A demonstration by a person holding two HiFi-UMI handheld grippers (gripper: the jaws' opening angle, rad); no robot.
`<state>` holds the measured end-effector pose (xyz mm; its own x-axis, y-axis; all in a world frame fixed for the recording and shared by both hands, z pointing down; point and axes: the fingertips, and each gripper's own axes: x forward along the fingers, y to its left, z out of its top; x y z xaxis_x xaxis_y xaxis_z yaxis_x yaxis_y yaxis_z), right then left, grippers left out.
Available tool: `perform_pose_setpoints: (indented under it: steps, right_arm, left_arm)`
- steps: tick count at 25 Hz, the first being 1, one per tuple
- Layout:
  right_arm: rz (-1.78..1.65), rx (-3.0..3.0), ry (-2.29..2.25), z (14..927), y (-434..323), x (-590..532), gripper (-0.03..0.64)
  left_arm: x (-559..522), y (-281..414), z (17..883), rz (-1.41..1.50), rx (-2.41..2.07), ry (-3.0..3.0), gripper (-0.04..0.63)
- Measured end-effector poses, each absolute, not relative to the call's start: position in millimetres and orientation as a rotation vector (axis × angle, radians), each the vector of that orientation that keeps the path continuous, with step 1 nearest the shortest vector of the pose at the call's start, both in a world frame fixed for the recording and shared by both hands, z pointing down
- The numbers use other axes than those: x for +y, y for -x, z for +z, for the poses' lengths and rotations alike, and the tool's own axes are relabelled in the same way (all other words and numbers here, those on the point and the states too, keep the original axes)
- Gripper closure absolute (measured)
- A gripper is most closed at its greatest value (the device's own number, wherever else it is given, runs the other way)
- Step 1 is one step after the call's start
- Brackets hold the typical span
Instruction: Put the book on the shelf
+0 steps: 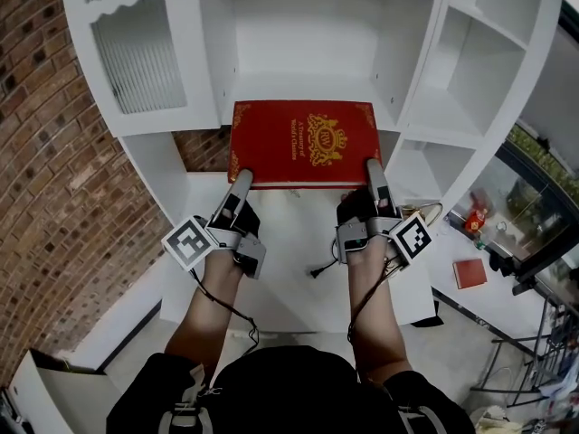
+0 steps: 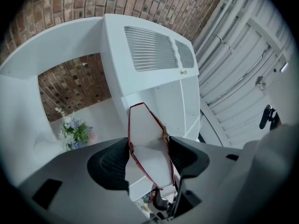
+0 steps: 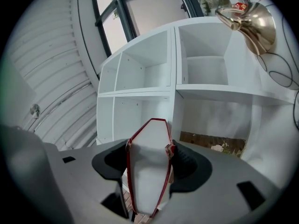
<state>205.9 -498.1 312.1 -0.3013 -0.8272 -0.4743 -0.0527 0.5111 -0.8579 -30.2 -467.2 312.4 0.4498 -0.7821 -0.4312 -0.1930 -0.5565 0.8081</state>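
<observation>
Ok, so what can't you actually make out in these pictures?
Book: gold cover print too small to read, head view.
Book's far edge: whether it rests on the shelf cannot be told from the steep head view.
Small red thing at right: too small to identify.
Brass object: warped at the right gripper view's rim, unidentifiable.

red book [image 1: 303,143] with gold crest, white shelf [image 1: 470,116]

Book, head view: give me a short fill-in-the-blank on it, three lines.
The book has a cover coloured ____, with gold print.
The number of grippers shut on it, left gripper and right gripper counted, is ____.
The shelf unit in front of it is painted ____.
Missing: red; two; white.
</observation>
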Motion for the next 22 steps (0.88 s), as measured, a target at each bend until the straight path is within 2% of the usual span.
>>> perform_pose_setpoints:
  steps: [11,22]
  right_arm:
    - [-0.909,1.729,0.820,301.6,-202.8,-534.5,0.336]
    - [-0.743,1.799,1.042,292.6,-215.1,-564.6,0.324]
  left_arm:
    - [-501.5,33.7,298.0,-1.107,-0.856,-2.055,0.314]
    - [-536.1,42.4,296.3,-0.897,-1.236,-2.250,0.307]
